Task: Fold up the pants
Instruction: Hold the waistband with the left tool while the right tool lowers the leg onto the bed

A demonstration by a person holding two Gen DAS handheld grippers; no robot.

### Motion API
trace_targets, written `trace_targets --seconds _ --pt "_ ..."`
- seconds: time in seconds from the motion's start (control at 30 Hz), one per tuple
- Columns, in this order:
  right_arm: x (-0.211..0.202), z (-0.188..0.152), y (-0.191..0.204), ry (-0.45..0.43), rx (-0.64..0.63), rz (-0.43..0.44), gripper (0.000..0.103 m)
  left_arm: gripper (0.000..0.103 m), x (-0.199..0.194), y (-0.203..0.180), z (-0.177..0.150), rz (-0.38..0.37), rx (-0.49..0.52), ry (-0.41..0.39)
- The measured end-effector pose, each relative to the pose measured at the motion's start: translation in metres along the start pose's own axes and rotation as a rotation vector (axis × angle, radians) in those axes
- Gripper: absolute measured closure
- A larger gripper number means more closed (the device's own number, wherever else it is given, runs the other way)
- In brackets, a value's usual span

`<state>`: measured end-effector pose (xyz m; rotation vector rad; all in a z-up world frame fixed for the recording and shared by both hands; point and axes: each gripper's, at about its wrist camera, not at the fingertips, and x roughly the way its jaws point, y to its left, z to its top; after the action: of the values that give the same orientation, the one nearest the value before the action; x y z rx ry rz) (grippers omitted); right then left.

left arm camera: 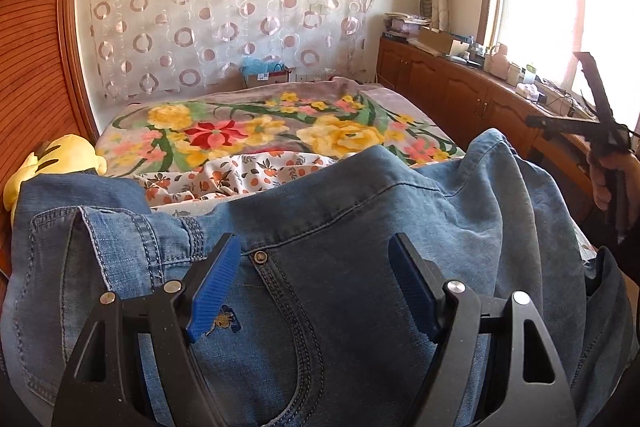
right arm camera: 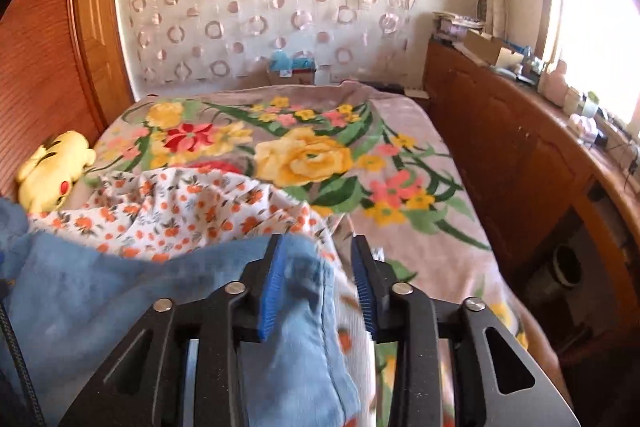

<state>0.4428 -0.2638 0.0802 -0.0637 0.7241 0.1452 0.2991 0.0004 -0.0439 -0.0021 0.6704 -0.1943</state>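
Blue denim pants (left arm camera: 320,227) lie bunched on the near end of the bed, pocket side up with a small embroidered patch. My left gripper (left arm camera: 316,247) is open, its blue pads spread wide just above the pocket area. In the right wrist view the pants (right arm camera: 120,287) lie at lower left, and an edge of them passes between the blue pads of my right gripper (right arm camera: 318,247). The jaws stand partly apart and the cloth looks loose between them. The right gripper's handle, held in a hand (left arm camera: 612,179), shows at the right edge of the left wrist view.
A floral blanket (right arm camera: 312,155) covers the bed. A white orange-print cloth (right arm camera: 180,211) lies crumpled beside the pants. A yellow plush toy (right arm camera: 52,171) sits by the wooden headboard on the left. A wooden cabinet (right arm camera: 512,155) with clutter runs along the right, under a window.
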Motion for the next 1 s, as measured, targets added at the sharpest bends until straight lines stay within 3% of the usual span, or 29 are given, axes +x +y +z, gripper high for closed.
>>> trace_targets --seconds 0.3,0.5,0.8,1.0 --pt "-0.048 -0.055 -0.033 0.126 -0.026 0.017 0.061 0.026 0.004 -0.005 -0.003 -0.006 0.005 0.017" --pt "-0.048 -0.072 -0.034 0.190 -0.037 0.076 0.061 0.026 0.009 -0.006 -0.003 -0.002 0.011 0.030" --pt "-0.023 -0.042 -0.019 0.156 -0.038 0.177 0.061 0.026 0.008 -0.007 -0.004 -0.003 0.003 0.028" --pt "0.007 -0.009 0.015 0.140 -0.122 0.233 0.061 0.026 0.007 -0.001 -0.004 -0.009 -0.015 0.030"
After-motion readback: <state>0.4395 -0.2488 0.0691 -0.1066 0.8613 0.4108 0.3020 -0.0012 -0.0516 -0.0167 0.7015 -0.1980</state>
